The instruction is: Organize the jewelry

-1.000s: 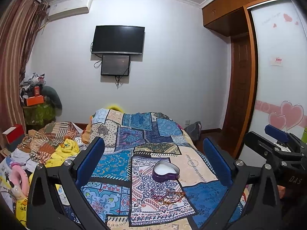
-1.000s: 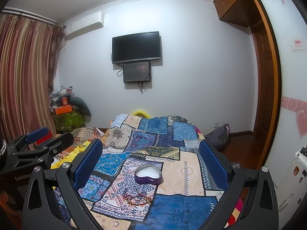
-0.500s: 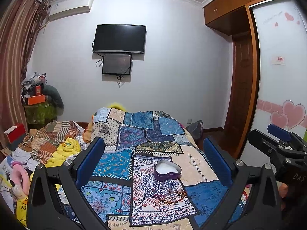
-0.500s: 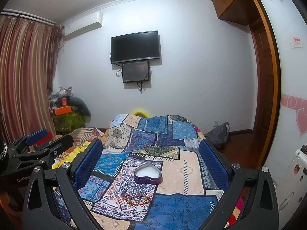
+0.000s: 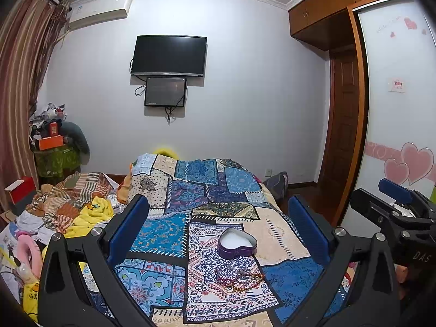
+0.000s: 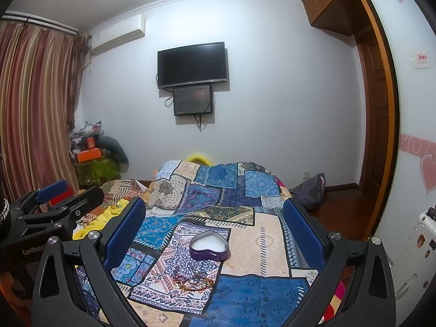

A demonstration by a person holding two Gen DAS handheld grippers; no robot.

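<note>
Both grippers, left (image 5: 218, 227) and right (image 6: 214, 224), jaws released; heart box (image 5: 237, 243) on bed (image 5: 275, 234), bracelets (image 5: 239, 279) at its 6 o'clock.

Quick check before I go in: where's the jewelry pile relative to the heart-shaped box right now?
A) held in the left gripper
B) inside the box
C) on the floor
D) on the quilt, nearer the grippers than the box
D: the jewelry pile lies on the quilt in front of the open, empty-looking heart-shaped box, and both grippers are open and empty.

Open purple heart tin (image 5: 237, 246), tangled jewelry (image 5: 241, 279) near
</note>
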